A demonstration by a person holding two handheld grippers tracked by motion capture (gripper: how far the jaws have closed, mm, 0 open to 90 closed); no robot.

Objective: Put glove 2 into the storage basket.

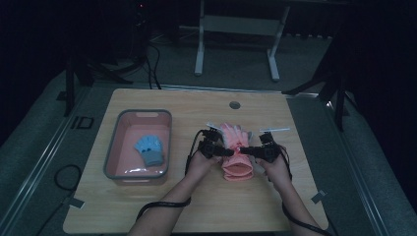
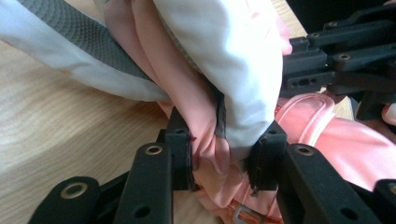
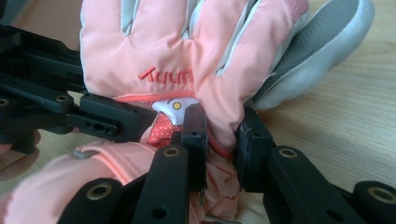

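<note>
A pink padded glove [image 1: 236, 152] with white and grey patches lies at the middle of the wooden table [image 1: 196, 206]. My left gripper [image 1: 220, 150] pinches its left side; in the left gripper view its jaws are shut on pink and white fabric of the glove [image 2: 219, 140]. From the right, my right gripper [image 1: 248, 150] grips the wrist area, and the right gripper view has its jaws closed on the glove [image 3: 224, 126] just below the red logo. The two grippers face each other across the glove, almost touching.
A pink tub [image 1: 117, 147] stands on the left of the table and holds a blue and grey glove [image 1: 149, 150]. A round grommet hole [image 1: 234, 104] sits near the table's far edge. A white desk frame [image 1: 236, 44] stands on the floor beyond.
</note>
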